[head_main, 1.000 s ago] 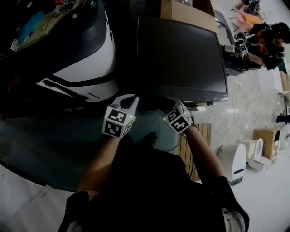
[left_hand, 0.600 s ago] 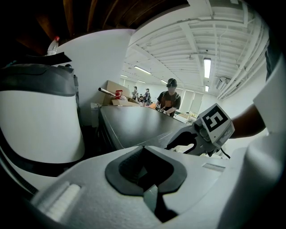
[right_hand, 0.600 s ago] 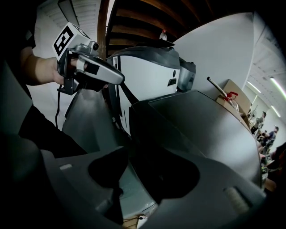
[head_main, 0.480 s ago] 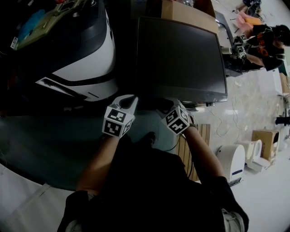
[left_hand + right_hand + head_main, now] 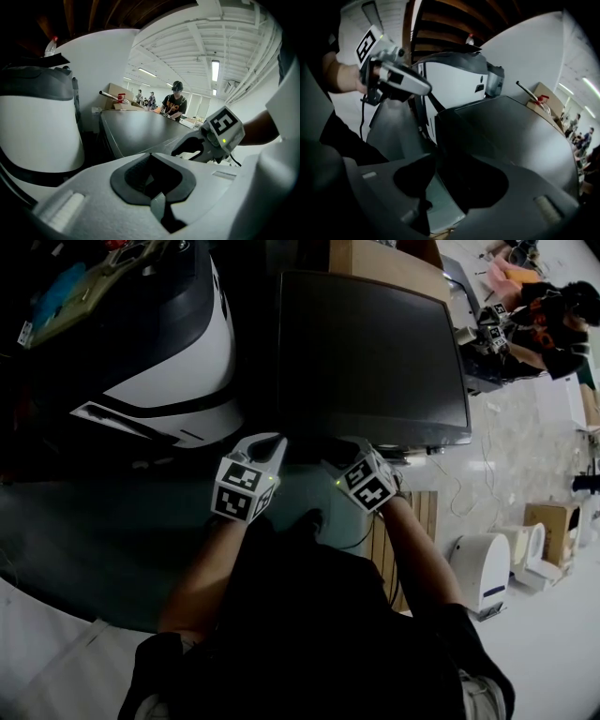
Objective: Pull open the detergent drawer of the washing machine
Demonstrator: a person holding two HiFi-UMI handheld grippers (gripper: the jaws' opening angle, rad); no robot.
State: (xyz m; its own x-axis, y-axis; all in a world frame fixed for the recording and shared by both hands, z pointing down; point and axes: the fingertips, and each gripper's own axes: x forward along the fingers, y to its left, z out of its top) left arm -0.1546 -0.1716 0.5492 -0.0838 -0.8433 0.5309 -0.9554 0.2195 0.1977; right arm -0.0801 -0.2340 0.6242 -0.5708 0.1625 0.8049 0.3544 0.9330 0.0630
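The washing machine (image 5: 375,352) has a dark grey top and fills the middle of the head view. Its front is in deep shadow, and I cannot make out the detergent drawer. My right gripper (image 5: 337,459) is at the machine's near front edge. In the right gripper view its jaws (image 5: 450,183) straddle the dark upper front corner (image 5: 443,136). They have just been closing a little and still stand wide, with a gap at the pads. My left gripper (image 5: 270,444) hovers beside it to the left, shut and empty (image 5: 152,176).
A white and black machine (image 5: 178,362) stands close on the left. A cardboard box (image 5: 384,263) sits behind the washer. People (image 5: 553,320) work at the far right. White appliances (image 5: 483,573) and a wooden pallet (image 5: 422,512) are on the floor at right.
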